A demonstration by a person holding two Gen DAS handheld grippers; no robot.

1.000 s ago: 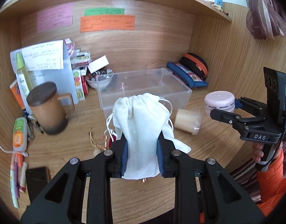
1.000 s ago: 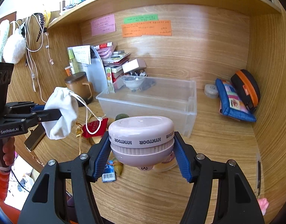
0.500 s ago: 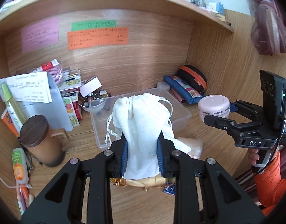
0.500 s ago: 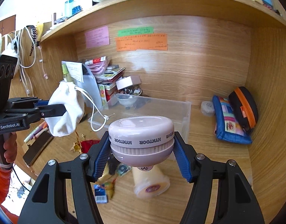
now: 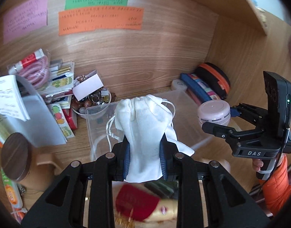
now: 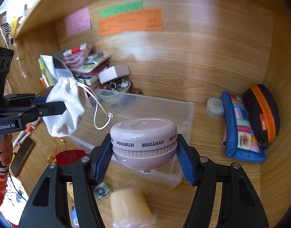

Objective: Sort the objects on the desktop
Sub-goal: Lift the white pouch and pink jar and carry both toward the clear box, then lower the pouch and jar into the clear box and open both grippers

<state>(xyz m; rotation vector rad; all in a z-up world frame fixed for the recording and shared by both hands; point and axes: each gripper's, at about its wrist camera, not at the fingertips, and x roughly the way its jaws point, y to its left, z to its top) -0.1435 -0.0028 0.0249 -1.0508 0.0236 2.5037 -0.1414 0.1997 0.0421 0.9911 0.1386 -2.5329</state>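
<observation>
Left gripper (image 5: 144,158) is clamping a white drawstring pouch (image 5: 145,127); right gripper (image 6: 145,152) is clamping a pink HYNTOOR jar (image 6: 143,142). Both are hanging above the clear plastic bin (image 6: 187,117), beyond a red pouch (image 6: 69,156).

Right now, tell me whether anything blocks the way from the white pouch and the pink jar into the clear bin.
Nothing visible does. The clear bin is open-topped and looks empty. The left gripper holds the white pouch and the right gripper holds the pink jar, both near the bin's front edge. Only the pouch's drawstring dangles over it.
</observation>
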